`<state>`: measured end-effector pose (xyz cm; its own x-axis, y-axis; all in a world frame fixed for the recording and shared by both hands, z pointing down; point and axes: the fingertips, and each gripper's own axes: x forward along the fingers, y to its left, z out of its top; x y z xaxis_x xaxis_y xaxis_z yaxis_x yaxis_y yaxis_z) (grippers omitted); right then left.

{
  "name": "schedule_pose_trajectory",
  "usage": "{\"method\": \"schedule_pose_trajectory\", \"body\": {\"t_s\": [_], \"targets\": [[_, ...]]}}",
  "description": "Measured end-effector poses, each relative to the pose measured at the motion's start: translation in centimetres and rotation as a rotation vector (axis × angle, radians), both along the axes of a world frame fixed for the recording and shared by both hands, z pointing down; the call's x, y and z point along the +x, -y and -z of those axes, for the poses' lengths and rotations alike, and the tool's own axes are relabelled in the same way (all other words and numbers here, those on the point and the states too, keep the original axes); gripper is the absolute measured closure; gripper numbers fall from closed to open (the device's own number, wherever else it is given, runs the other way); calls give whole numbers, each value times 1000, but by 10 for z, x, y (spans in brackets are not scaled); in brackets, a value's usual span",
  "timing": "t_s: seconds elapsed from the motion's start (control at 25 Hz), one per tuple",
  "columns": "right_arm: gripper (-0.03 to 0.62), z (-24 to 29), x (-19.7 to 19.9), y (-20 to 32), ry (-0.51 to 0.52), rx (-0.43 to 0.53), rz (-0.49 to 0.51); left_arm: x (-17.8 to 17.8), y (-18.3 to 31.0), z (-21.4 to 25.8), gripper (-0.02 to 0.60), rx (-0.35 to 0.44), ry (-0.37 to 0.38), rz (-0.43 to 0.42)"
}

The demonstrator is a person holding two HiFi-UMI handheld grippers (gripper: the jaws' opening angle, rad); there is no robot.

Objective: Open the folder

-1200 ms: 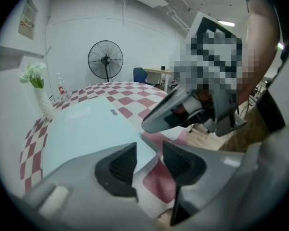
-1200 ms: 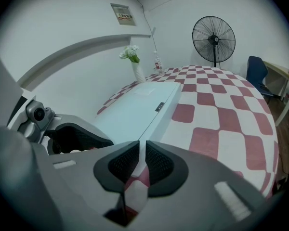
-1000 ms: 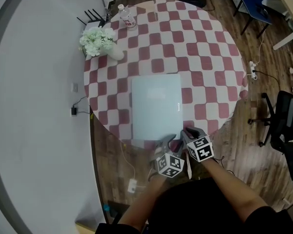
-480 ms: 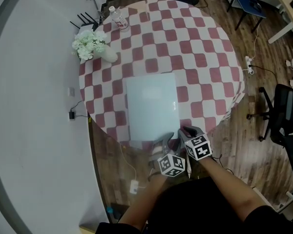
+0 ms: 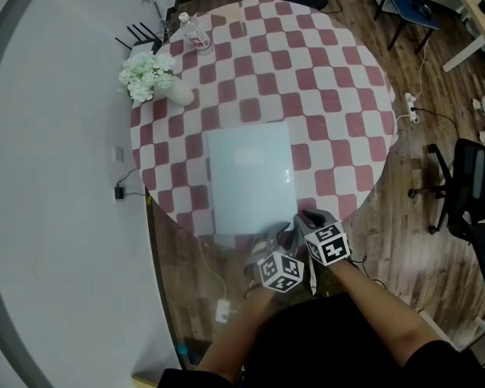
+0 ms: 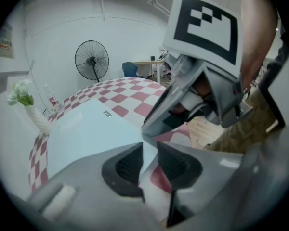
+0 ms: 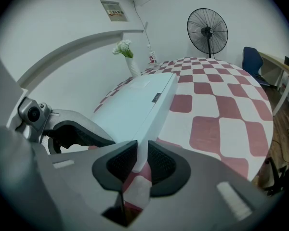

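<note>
The folder (image 5: 250,176) is laid flat on the checked table (image 5: 331,79), close to the edge near the person. In the head view its long side is pointed from 6 o'clock to 12 o'clock.

Both tools are held at the folder's 5 o'clock corner. From them, the rest of the folder is spread away toward 11 o'clock. The left gripper (image 5: 273,237) is placed on the short near edge. The right gripper (image 5: 303,217) is placed just beside it, at 1 o'clock, where the long right edge begins.

In the left gripper view, the jaws of the left gripper (image 6: 149,160) have just been closing. The folder's corner (image 6: 86,129) is seen between them, but a thin gap is left, so it is not pinched yet.

In the right gripper view, the jaws of the right gripper (image 7: 142,160) are drawn close together. The folder's thin edge (image 7: 135,105) looks pinched between them.

The corner is reached by both tools alike. The cover would probably have to be lifted up there and swung over toward 9 o'clock, while the bottom sheet is held down. Which side is the hinge cannot be told for sure.
</note>
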<state>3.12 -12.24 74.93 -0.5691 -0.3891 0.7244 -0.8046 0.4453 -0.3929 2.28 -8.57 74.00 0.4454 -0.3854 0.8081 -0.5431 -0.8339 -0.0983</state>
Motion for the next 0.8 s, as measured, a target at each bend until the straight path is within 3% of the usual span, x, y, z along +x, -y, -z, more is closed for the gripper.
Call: {"method": "schedule_pose_trajectory", "body": {"t_s": [0.4,0.8], "targets": [[522,0,1,0,13,-5,-13,4,-2,25,560,-26,-77,40],[523,2,0,-1,0,-5,-21,-3,3,56,578,28,-90,57]]}}
